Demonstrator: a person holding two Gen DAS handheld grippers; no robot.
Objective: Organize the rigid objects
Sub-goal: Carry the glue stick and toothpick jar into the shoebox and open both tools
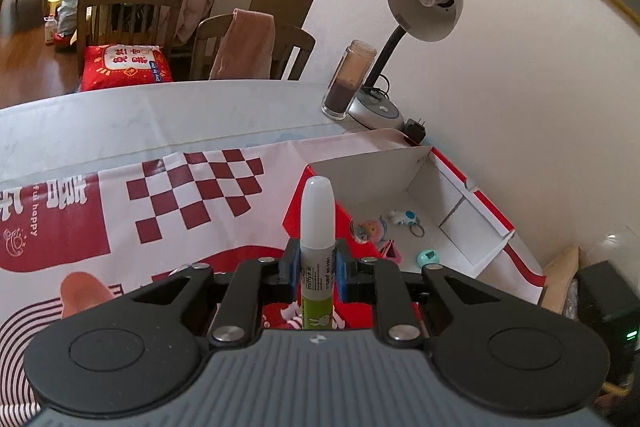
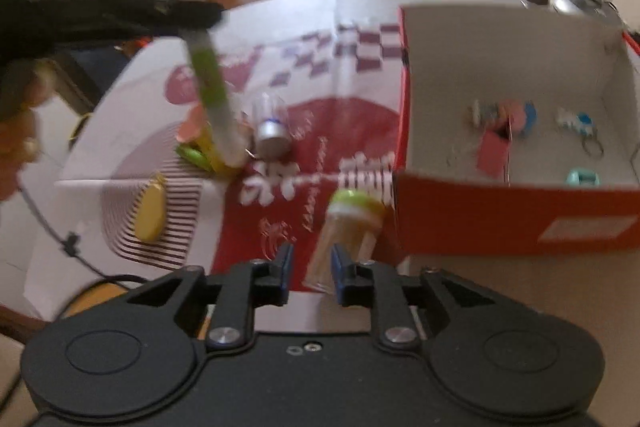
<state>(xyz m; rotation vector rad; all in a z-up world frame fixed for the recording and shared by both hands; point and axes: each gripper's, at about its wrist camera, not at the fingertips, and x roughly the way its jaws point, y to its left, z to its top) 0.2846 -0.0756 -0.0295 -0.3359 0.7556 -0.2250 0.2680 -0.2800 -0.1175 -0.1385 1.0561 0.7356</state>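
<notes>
Your left gripper [image 1: 318, 269] is black with a ribbed grey body, two round discs, silver screws on its linkage arms and blue pads [image 1: 341, 267] inside the fingers. Your right gripper [image 2: 310, 269] has the same black linkages, discs, silver screws and blue pads [image 2: 335, 263], on a plain black body.

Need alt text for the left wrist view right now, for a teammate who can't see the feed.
The left gripper is shut on an upright green and white glue stick, white cap up, over a red and white patterned cloth. Beyond to the right sits an open red box holding small trinkets, and a desk lamp stands by the wall.
</notes>
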